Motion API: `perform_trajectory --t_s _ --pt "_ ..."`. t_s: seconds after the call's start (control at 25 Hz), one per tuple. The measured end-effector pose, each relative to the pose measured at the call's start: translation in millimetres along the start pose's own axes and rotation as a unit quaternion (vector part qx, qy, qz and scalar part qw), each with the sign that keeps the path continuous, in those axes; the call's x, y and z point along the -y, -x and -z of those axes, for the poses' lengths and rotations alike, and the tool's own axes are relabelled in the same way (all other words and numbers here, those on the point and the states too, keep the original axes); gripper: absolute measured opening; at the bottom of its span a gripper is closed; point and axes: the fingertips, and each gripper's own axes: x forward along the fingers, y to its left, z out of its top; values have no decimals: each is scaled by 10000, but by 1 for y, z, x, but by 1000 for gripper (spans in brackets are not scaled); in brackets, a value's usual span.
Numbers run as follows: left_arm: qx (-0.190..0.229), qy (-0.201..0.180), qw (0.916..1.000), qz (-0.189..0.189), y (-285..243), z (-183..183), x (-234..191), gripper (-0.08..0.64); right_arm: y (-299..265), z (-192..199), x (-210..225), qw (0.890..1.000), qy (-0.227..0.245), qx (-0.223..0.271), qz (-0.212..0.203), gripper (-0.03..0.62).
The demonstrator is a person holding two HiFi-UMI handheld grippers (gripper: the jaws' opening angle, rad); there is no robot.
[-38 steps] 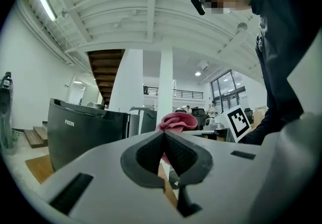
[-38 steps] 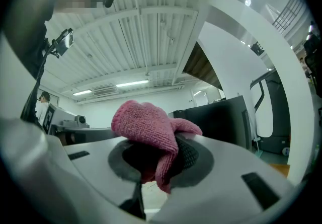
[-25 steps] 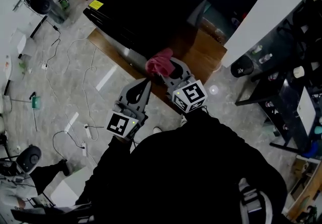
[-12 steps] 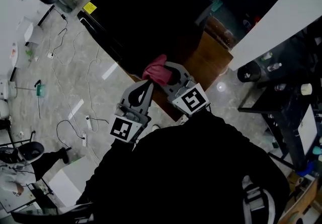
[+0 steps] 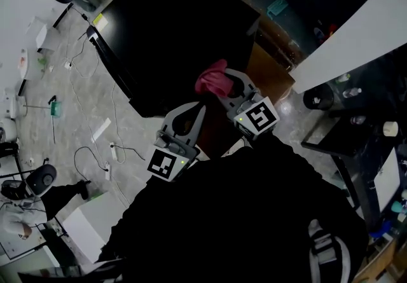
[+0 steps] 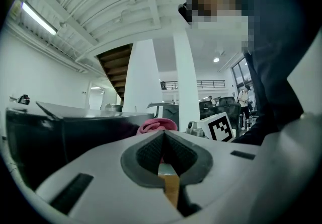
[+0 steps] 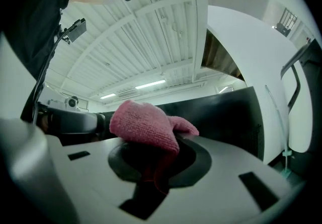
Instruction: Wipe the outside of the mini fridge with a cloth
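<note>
The black mini fridge (image 5: 178, 27) fills the upper middle of the head view, seen from above. A pink cloth (image 5: 212, 78) sits bunched at the fridge's near right corner, and my right gripper (image 5: 220, 86) is shut on it. In the right gripper view the cloth (image 7: 146, 125) bulges out over the right gripper's jaws (image 7: 156, 142), with the fridge's dark side (image 7: 226, 117) behind. My left gripper (image 5: 201, 107) is shut and holds nothing, just left of and below the cloth. The left gripper view shows its tips (image 6: 163, 137) meeting, with the cloth (image 6: 157, 126) beyond them.
A wooden board (image 5: 270, 72) shows under the fridge at the right. Cables and a power strip (image 5: 111, 154) lie on the grey floor at the left. A white panel (image 5: 356, 27) and dark shelving (image 5: 362, 129) stand at the right. A person (image 5: 25, 212) sits at the lower left.
Both grippers have come closer to the fridge with the cloth; the cloth now lies over the fridge's near corner rather than over the wooden board. The left gripper stays shut and empty.
</note>
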Motion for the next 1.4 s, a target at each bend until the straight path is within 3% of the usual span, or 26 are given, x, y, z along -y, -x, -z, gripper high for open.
perform_trajectory --t_s 0.24,0.52,0.8,0.92,1.08,1.24,1.4 --pt "5 -3 10000 -35 -29 -4 1 2 11 -10 56 9997 -36 96 205 81" --pt "2 8 10000 47 -38 -1 0 3 22 -10 107 9964 -105 92 832 81" --pt "-25 28 9983 580 -11 9 -2 3 28 -3 128 9808 -127 -59 1945 81" --pt "-113 151 9935 1121 13 23 4 3 38 -7 112 9711 -10 81 2386 83" --pt "-247 289 9822 1842 61 42 3 3 47 -1 54 9562 90 135 2922 86" --pt "-352 378 9713 2320 103 60 -10 3 47 35 -9 9447 -95 -127 3274 86" --pt "-418 271 9650 2575 132 82 -24 2 47 87 -64 9302 -611 -293 3607 86"
